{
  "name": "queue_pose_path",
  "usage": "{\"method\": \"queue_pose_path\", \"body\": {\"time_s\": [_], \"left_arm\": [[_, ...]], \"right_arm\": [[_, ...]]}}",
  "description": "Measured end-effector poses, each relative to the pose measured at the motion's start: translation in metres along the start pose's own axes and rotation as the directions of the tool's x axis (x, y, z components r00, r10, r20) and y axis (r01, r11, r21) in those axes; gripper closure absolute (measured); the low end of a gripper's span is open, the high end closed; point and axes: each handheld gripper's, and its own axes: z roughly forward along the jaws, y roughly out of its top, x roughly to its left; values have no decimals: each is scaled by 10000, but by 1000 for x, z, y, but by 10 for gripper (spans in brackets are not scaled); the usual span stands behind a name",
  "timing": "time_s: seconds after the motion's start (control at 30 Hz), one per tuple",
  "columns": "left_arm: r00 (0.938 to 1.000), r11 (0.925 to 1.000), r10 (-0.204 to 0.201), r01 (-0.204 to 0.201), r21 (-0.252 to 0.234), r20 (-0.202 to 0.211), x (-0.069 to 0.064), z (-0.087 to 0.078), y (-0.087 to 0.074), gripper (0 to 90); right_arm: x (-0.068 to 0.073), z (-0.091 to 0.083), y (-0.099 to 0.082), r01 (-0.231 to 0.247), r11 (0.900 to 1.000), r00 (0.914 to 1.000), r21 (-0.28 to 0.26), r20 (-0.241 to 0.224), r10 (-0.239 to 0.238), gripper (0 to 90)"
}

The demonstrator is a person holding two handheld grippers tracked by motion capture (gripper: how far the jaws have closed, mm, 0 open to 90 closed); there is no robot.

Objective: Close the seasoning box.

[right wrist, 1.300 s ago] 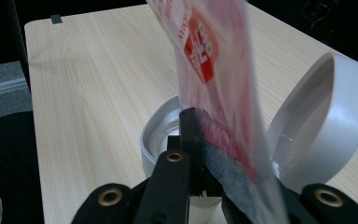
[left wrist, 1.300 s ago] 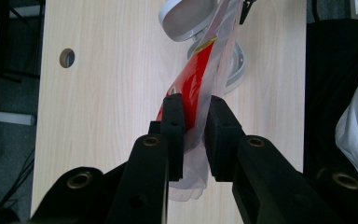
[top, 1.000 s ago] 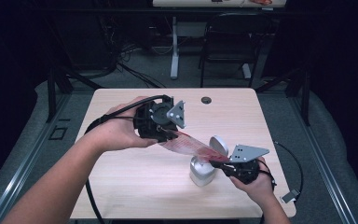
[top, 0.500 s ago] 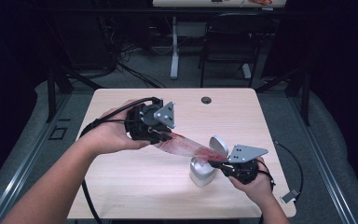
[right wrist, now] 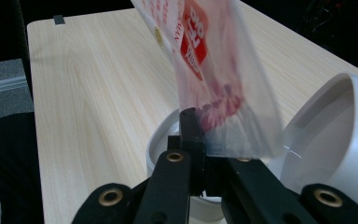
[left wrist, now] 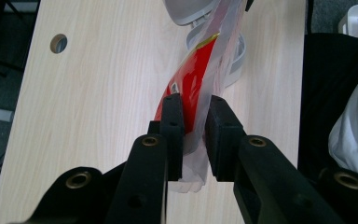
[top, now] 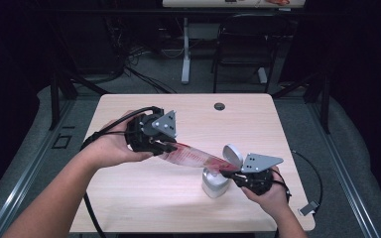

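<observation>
On the left of the light wooden table (top: 129, 208), the left gripper (top: 164, 147) has its jaws around one end of a red-and-clear plastic bag (top: 193, 156); the left pad presses the film, while whether the right pad touches it I cannot tell. The bag stretches rightward, above the tabletop, to a small white bin (top: 213, 183) with its lid (top: 233, 154) flipped open near the right front edge. There the right gripper (top: 227, 173) is clamped on the bag's other end, just over the bin's mouth.
</observation>
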Motion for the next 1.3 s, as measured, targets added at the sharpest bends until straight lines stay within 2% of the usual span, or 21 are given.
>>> {"method": "queue_pose_path", "body": {"time_s": [0.17,0.2,0.53,0.63,1.3], "left_arm": [[9998,9997,-194,195,-152,21,-1,1,-6,782],[9999,9999,-99,100,-85,21,0,0,-7,781],[9984,9974,-568,569,-451,28,-2,7,-22,773],[9983,9977,-585,586,-350,44,-2,10,-27,772],[9953,9936,-948,959,-602,202,-5,22,-49,770]], "right_arm": [[1,0,1,-21,10000,10000,-55,-68,21,900],[1,0,1,-2,10000,10000,-49,-64,2,900],[1,0,3,-31,9999,10000,-143,-44,31,900],[1,-1,2,-130,9996,9999,-252,-109,128,900],[1,-1,3,-216,9991,9997,-369,-101,212,900]]}}
